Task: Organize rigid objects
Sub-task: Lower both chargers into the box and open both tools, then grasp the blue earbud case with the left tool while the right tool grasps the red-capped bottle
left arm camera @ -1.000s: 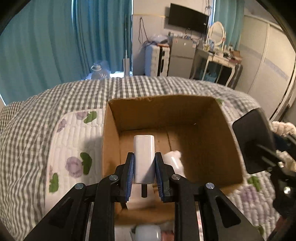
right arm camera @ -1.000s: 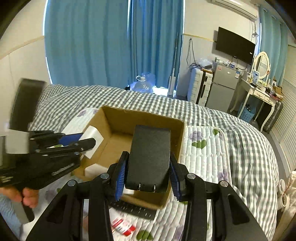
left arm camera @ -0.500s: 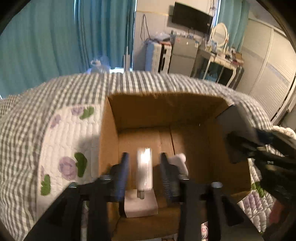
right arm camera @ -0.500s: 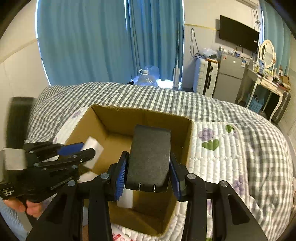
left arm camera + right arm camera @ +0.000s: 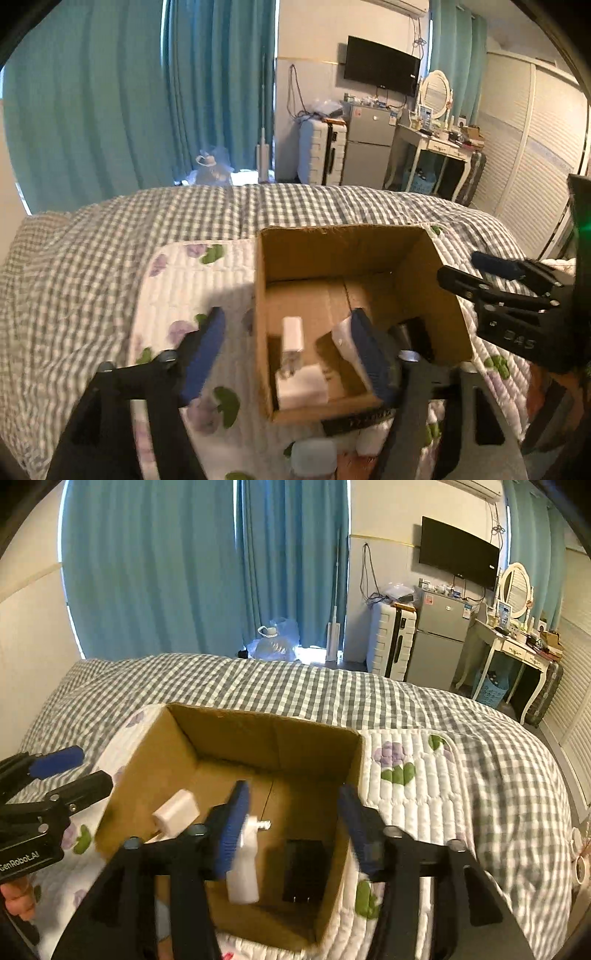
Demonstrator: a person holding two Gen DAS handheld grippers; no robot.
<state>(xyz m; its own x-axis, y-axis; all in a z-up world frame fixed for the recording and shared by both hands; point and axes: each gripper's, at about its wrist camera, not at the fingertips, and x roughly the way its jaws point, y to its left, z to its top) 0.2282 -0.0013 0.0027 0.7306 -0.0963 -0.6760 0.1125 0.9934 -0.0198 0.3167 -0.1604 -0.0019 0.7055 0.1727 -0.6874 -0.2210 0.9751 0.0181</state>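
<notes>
- the open brown cardboard box (image 5: 258, 734) sits on the bed, on a white quilted pad printed with purple flowers and green leaves (image 5: 410, 794); all the loose things in sight lie inside it.
- a small white rectangular plug adapter (image 5: 292, 334) stands in the box near its 9 o'clock wall in the left wrist view, prongs pointing down toward a flat white block (image 5: 301, 386) at the box's 6 o'clock corner; whether the two touch cannot be told.
- a black rectangular power adapter (image 5: 304, 869) lies flat on the box floor toward the 5 o'clock corner in the right wrist view, its two prongs facing 6 o'clock.
- a white plastic spray bottle (image 5: 243, 864) lies beside the black adapter at its 9 o'clock, nozzle toward 12 o'clock, partly hidden by a blue pad.
- the left gripper (image 5: 291, 354) is spread wide with nothing between its blue-padded fingers (image 5: 205, 352); one finger is outside the box's 9 o'clock wall, the other over the box interior.
- the right gripper (image 5: 293, 825) is likewise spread wide and holds nothing, both fingers over the box interior above the bottle and black adapter.
- a grey-and-white checked bedcover (image 5: 280, 686) lies under the pad and fills the bed out to 12 o'clock.
- teal curtains (image 5: 207, 565) hang beyond the bed at 12 o'clock, and a black wall-mounted television (image 5: 458, 555) is at 1 o'clock.
</notes>
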